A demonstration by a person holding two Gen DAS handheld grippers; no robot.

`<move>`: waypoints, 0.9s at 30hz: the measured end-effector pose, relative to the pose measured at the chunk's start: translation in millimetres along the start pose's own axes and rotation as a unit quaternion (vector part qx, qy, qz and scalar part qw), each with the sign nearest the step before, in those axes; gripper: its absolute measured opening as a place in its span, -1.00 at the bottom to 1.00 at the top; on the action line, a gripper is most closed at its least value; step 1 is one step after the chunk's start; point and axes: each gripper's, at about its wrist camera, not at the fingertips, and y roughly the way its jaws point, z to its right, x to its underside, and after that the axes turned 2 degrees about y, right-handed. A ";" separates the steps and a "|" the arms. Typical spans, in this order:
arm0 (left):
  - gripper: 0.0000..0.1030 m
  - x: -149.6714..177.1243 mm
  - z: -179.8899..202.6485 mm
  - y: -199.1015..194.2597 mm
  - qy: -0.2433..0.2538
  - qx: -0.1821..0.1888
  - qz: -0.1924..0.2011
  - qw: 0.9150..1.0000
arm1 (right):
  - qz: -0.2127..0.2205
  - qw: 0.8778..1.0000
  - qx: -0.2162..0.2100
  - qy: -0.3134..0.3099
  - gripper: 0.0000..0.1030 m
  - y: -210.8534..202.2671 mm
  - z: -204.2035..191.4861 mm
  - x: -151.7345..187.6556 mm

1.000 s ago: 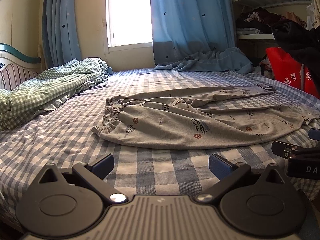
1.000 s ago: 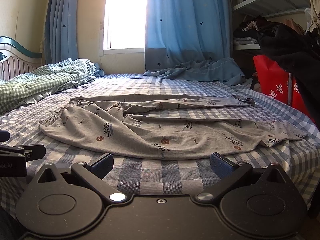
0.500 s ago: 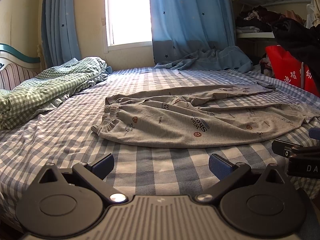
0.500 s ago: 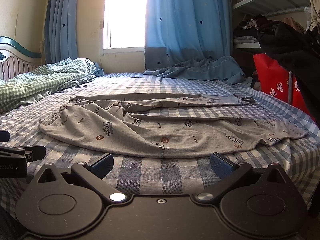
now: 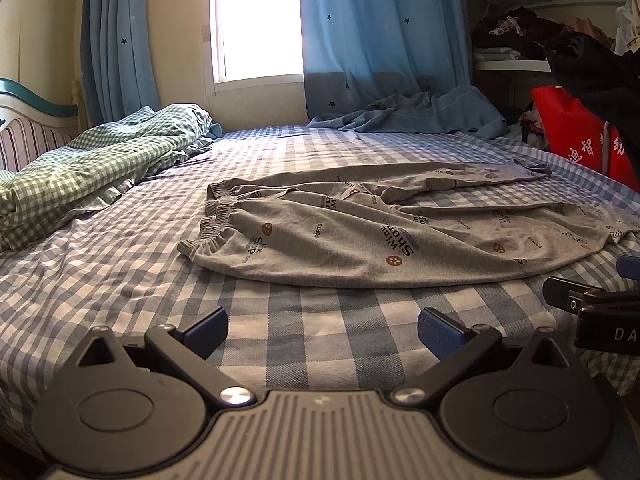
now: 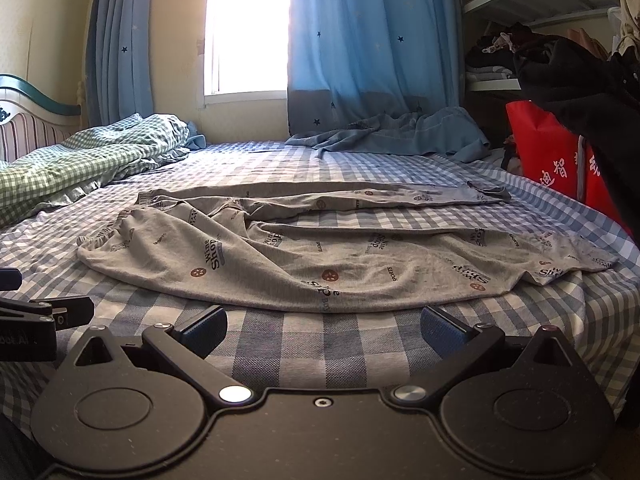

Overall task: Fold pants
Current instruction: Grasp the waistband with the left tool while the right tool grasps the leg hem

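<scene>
Grey printed pants (image 5: 384, 232) lie spread flat across the blue checked bed (image 5: 120, 280), waistband to the left and both legs running right, the far leg thin and straight. They also show in the right wrist view (image 6: 320, 256). My left gripper (image 5: 322, 326) is open and empty, low over the bed just short of the pants' near edge. My right gripper (image 6: 322, 326) is open and empty, close to the near edge of the front leg. Each gripper shows at the edge of the other's view.
A green checked duvet (image 5: 80, 164) is bunched at the left by the headboard. A blue cloth (image 5: 420, 114) lies at the far side under the curtains. A red bag (image 5: 580, 136) and shelves of clothes stand at the right.
Both grippers have dropped slightly lower and a little nearer the pants. The pants have not moved and both stay open.
</scene>
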 end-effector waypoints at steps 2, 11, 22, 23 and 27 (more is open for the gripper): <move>0.99 -1.4 -0.3 2.1 -0.001 0.002 -0.004 1.000 | -0.002 1.000 0.001 -0.001 0.99 0.8 -0.6 0.0; 0.99 -6.0 -6.5 12.8 -0.018 0.017 -0.016 1.000 | -0.011 1.000 -0.003 0.001 0.99 11.8 -2.5 -4.1; 0.99 -45.8 -48.9 60.3 -0.085 0.071 -0.046 0.993 | 0.001 0.991 -0.103 0.089 0.99 53.5 22.4 -38.7; 0.99 -54.7 -57.3 68.8 -0.093 0.070 -0.046 0.992 | 0.001 0.990 -0.110 0.091 0.99 63.4 26.3 -46.5; 1.00 -88.9 -91.0 104.5 -0.133 0.063 -0.039 0.988 | 0.008 0.987 -0.136 0.081 0.99 108.4 43.2 -83.5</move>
